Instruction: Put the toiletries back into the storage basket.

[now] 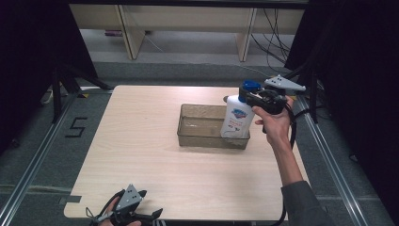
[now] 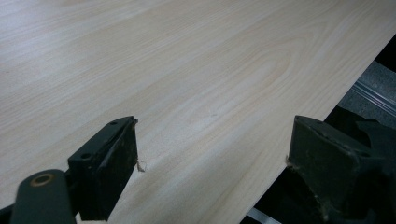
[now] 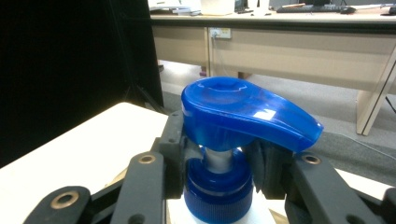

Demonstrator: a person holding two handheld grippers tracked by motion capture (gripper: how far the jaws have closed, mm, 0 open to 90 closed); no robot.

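Left gripper (image 1: 136, 217) sits at the near-left edge of the table (image 1: 141, 141), low over the wood, jaws spread wide with bare tabletop between them; it has hold of nothing. In the left gripper view both black jaws (image 2: 205, 172) stand well apart over the plain wood grain, one near the table's edge.

Middle of the table: one clear rectangular bin (image 1: 202, 127), smoky plastic, looks empty apart from what is at its right end.

Right end of the bin: one white pump bottle (image 1: 236, 120) with a blue pump head (image 1: 249, 86), upright, its base inside or at the bin's right corner; can't tell whether it rests on the bin floor or hangs just above. Right gripper (image 1: 261, 99) is closed around the bottle's neck, under the pump head. The right gripper view confirms this: jaws (image 3: 219, 172) pinch the white stem just above the blue collar (image 3: 218, 191), the pump head (image 3: 243, 112) overhanging them.

Risks, as judged: the grip is on a thin neck, so the heavy body could swing or twist in the jaws. Squeezing upward against the pump head could press it and squirt soap. The bottle's base could catch the bin wall and tip or drag the bin, which nothing holds.

Count: one bottle, one bin, two grippers, one table.
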